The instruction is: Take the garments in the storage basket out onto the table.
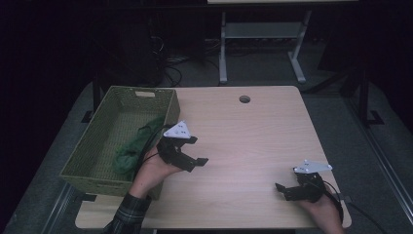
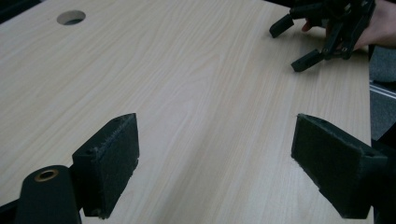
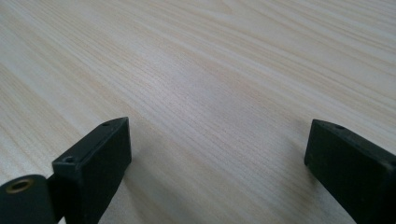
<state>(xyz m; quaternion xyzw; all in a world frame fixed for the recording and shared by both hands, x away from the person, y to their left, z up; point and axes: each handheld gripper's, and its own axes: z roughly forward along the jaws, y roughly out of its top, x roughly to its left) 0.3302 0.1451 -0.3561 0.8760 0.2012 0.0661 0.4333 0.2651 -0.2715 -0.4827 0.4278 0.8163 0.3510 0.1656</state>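
Bare wooden table [image 1: 243, 136] suggests the work is finished: green cloth [image 1: 134, 148] lies in the basket [image 1: 85, 146], left gripper [image 1: 192, 151] and right gripper [image 1: 285, 191] both wide, empty.

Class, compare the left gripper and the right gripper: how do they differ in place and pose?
The left gripper sits beside the green basket; the right gripper sits near the table's front right corner. The left points rightward; the right points leftward. Both stand open, holding nothing.

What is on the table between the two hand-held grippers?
Nothing. In the high view, only bare wooden table lies between the left hand-held gripper and the right hand-held gripper.
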